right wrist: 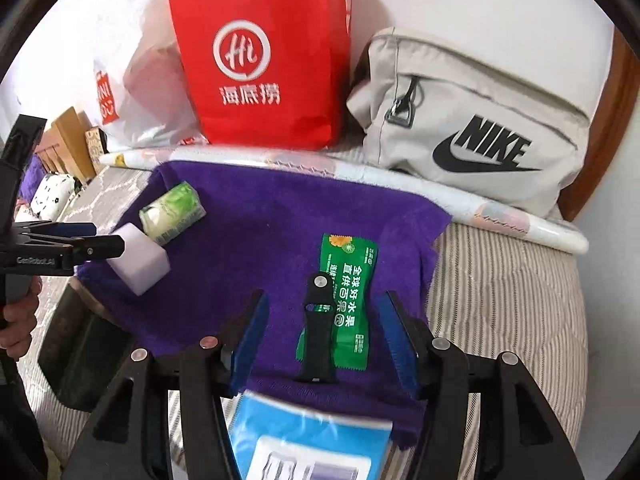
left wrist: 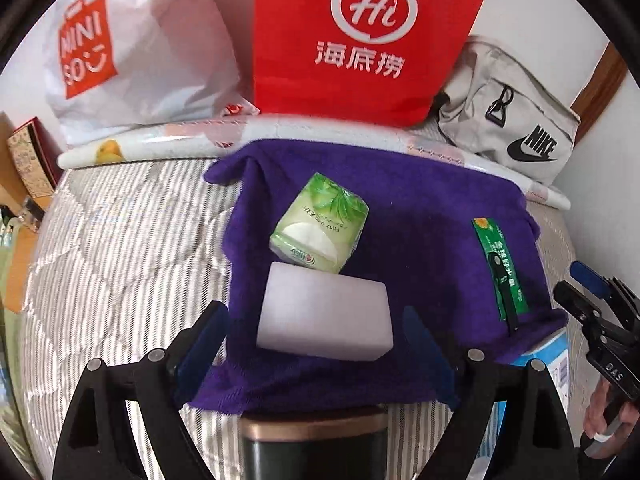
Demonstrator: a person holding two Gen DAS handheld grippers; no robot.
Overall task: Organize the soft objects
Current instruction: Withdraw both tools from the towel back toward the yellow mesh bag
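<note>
A purple towel (left wrist: 420, 216) (right wrist: 260, 232) lies spread over the striped bed. On it rest a green tissue pack (left wrist: 320, 228) (right wrist: 172, 210), a white foam block (left wrist: 324, 316) (right wrist: 138, 260), a green snack packet (left wrist: 500, 268) (right wrist: 348, 300) and a black watch strap (right wrist: 318, 328) overlapping the packet. My left gripper (left wrist: 314, 324) is open, its blue pads standing either side of the foam block with a gap at each side. My right gripper (right wrist: 322, 300) is open just above the strap and packet, touching neither. Each gripper also shows at the edge of the other's view.
At the back stand a red paper bag (left wrist: 368, 36) (right wrist: 264, 64), a white Miniso bag (left wrist: 132, 52) and a beige Nike bag (right wrist: 476, 128). A rolled patterned sheet (right wrist: 520, 220) lies behind the towel. A blue box (right wrist: 312, 440) and a dark box (right wrist: 80, 352) sit under the towel's near edge.
</note>
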